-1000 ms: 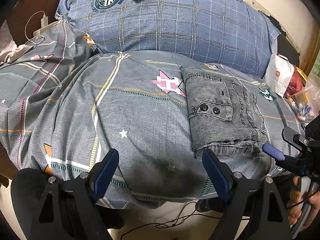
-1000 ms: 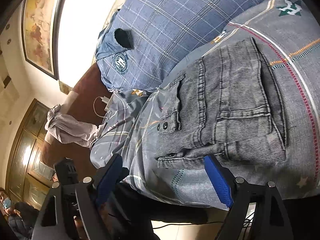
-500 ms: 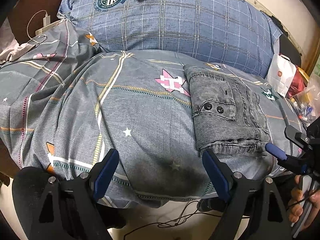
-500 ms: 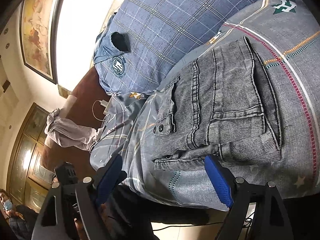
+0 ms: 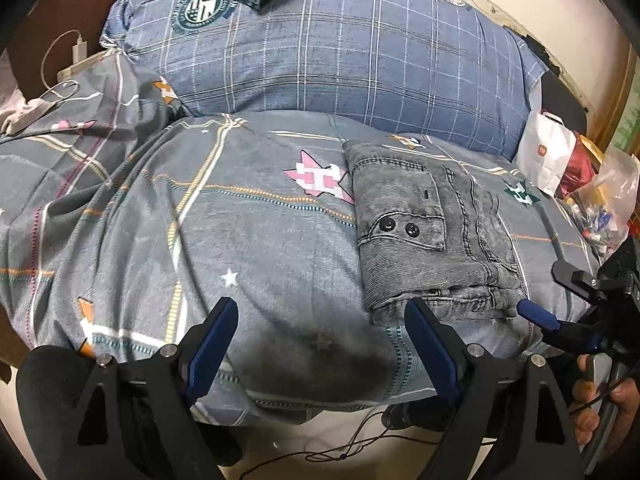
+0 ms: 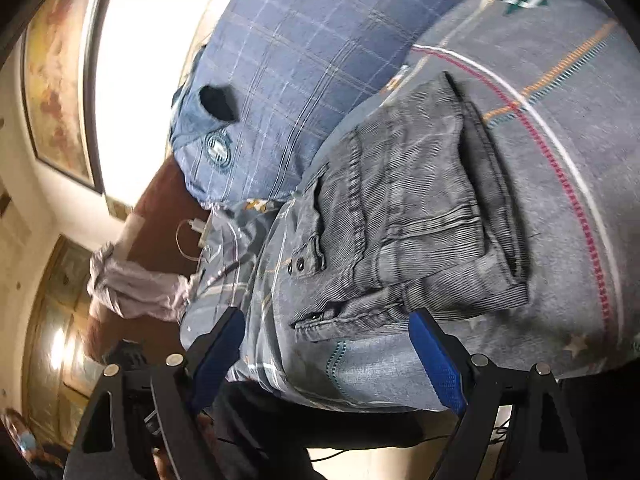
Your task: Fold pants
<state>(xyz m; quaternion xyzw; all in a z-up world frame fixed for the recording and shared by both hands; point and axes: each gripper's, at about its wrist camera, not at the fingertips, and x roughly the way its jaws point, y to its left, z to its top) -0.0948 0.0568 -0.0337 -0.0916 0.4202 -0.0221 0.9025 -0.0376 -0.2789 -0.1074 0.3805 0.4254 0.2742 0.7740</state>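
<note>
the grey jeans (image 5: 432, 236) lay folded into a compact, thick rectangle on the right part of the bed (image 5: 248, 248), close to its near edge and just in front of the big blue plaid pillow (image 5: 352, 52). the denim looked washed and faintly ribbed, with heavy raised seams, a flapped pocket fastened by two dark snaps, and stacked layers showing along the near edge. such a bundle would likely feel fairly heavy and soft but not slippery; its layers could slide apart if lifted by one corner. the safest hold seemed to be across the whole thick near edge, pinching all layers together, or at both near corners at once.

the left gripper (image 5: 324, 340) had its blue-padded jaws spread wide over bare quilt, nothing between them. the right gripper (image 6: 328, 344) also had its jaws spread, empty, with the near edge of the jeans (image 6: 416, 236) just beyond its tips. the quilt cover was soft grey cotton, printed with stripes and stars, and wrinkled at the left. a white paper bag (image 5: 544, 152) stood at the far right.
</note>
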